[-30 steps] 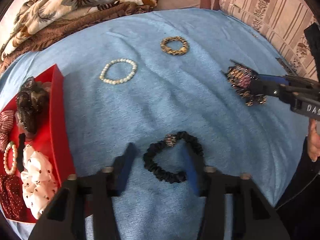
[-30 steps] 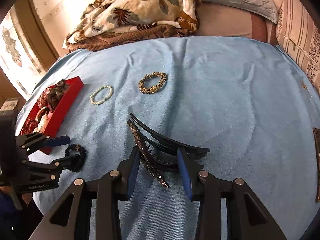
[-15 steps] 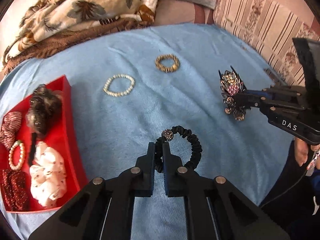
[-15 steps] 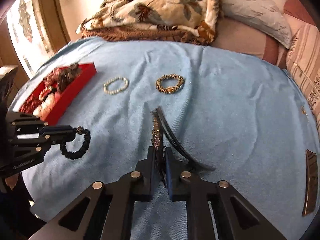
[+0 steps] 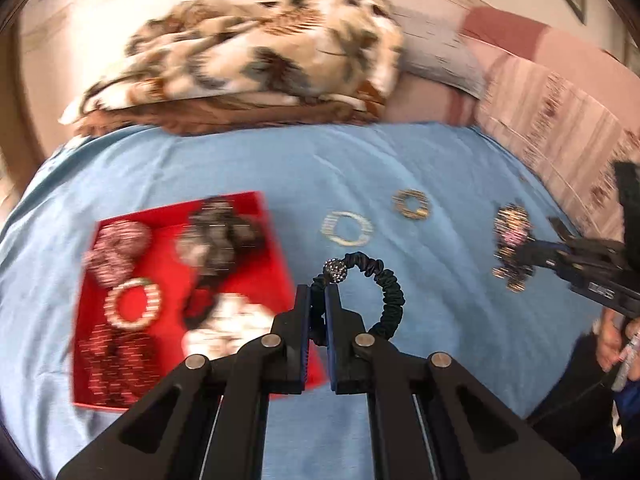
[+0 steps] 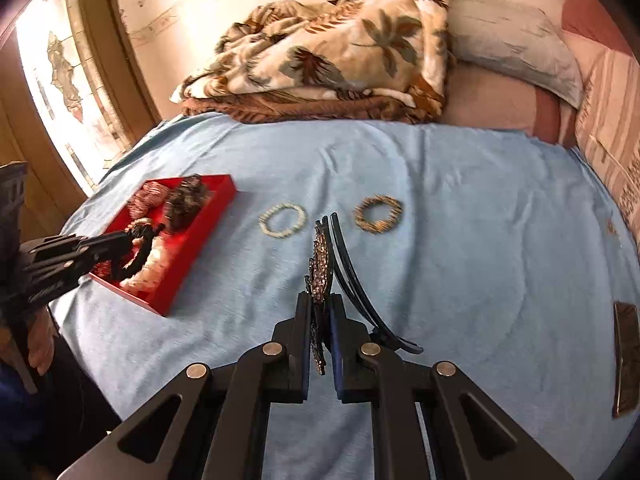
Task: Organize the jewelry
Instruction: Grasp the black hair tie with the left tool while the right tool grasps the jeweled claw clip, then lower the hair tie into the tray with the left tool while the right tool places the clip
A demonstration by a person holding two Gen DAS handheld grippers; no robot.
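Tongs (image 6: 320, 308) clamped on hair claw (image 6: 322, 256); dark strip (image 6: 626, 356) only right-view.

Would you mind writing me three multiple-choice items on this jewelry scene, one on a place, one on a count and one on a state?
1. Where does the red tray sit on the blue cloth, seen from the right wrist?
A. left side
B. right side
C. under the blanket

2. How many bracelets lie loose on the cloth?
A. one
B. two
C. four

3. What is the left gripper doing?
A. open and empty
B. shut on the black scrunchie
C. shut on a pearl bracelet

Answers:
1. A: the tray lies at the cloth's left edge.
2. B: only the pearl bracelet and the gold bracelet rest there.
3. B: its fingers pinch the scrunchie's band beside the sparkly bead.
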